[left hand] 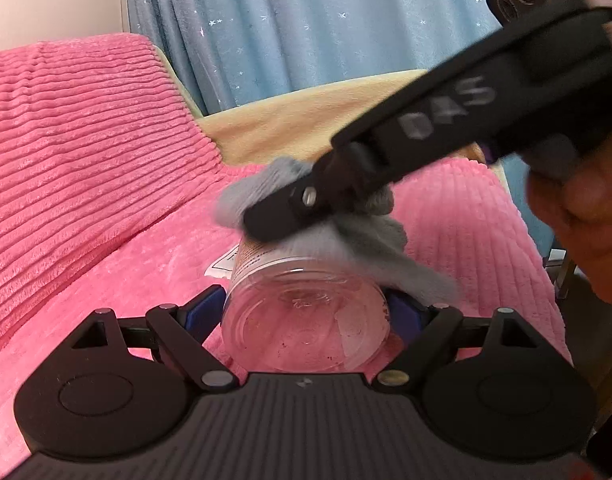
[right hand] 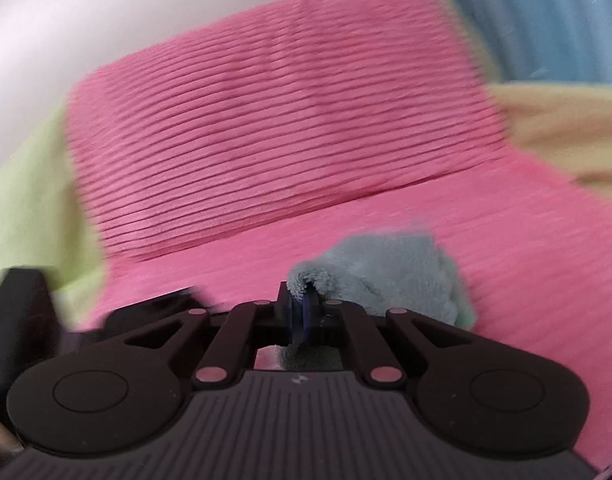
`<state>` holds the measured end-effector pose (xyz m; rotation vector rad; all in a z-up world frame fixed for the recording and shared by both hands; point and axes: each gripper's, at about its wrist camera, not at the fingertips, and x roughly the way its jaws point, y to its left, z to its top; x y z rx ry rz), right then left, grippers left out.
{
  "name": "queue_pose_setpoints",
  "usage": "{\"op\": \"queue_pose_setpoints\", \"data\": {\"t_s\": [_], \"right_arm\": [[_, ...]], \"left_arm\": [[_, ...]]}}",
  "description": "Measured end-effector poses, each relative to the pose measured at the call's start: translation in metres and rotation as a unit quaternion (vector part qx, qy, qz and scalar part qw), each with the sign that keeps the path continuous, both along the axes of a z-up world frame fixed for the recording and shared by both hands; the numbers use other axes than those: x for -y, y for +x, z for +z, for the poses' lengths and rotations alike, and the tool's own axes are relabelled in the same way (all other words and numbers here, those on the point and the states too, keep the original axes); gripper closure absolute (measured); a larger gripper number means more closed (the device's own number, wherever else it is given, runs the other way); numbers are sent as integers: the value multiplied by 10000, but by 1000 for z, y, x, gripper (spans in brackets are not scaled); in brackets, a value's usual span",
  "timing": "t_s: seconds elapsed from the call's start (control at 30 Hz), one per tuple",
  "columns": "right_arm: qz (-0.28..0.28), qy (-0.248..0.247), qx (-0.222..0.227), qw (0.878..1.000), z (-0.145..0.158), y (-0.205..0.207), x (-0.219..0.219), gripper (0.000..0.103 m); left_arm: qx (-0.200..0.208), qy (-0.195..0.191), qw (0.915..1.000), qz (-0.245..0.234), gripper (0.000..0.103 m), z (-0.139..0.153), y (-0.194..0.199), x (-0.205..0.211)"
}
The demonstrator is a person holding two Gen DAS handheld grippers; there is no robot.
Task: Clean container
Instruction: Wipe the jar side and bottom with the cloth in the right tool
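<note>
While the left gripper (left hand: pixel 306 312) clamps the clear plastic jar (left hand: pixel 306 320) at lower centre of the left view, base toward the camera, the jar is held steady above the pink blanket (left hand: pixel 86 152) so its side can be rubbed. Right of centre, the right gripper (left hand: pixel 274 220) comes down from the upper right, closed on a grey cloth (left hand: pixel 365 236) pressed against the jar's labelled wall; I judge wiping is underway. At far right a hand (left hand: pixel 585 220) holds that tool. Count: one jar, one cloth, two grippers.
</note>
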<state>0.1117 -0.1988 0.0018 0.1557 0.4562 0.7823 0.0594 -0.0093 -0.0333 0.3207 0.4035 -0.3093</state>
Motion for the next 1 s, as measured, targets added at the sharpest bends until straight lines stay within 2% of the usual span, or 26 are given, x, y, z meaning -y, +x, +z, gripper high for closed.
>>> {"op": "queue_pose_setpoints", "data": {"t_s": [0.03,0.1,0.17,0.23,0.33,0.37,0.43,0.5,0.6,0.73,0.83,1.0], "right_arm": [[-163,8,-1,9999,-1,3,3,101],[-240,209,-174,9993,-4,9,8,101],[-244,182,-149,9994,-5,8,7,101],[-223,85,-64,9997,-4,5,4,101],[-223,97,-79,9997,-4,6,5,101],[-223,101,-85,9997,-4,6,5,101],[-222,109,-95,9996,-4,7,5,101],[-222,117,-105,9996,-3,8,5,101],[-182,124,-116,9997,-3,7,6,100],[269,257,-206,9991,-2,2,3,100],[776,349,-286,9960,-2,-5,-3,100],[758,275,-232,9965,-1,-4,-5,101]], "left_arm": [[5,-1,10000,3,17,0,-1,2],[-9,-110,9999,32,17,1,-1,4],[-73,-259,9996,69,17,2,-1,3],[-187,-684,9974,107,16,4,2,-3],[-405,-1579,9865,158,15,8,5,-16],[-484,-1747,9833,178,15,7,6,-19],[-674,-1852,9801,219,15,4,9,-18],[-791,-1686,9822,235,16,1,11,-12],[-731,-1274,9888,245,17,1,7,0],[-681,-1153,9907,244,17,3,7,14],[-544,-774,9953,225,17,3,5,30],[-336,-219,9991,144,17,2,0,45]]}}
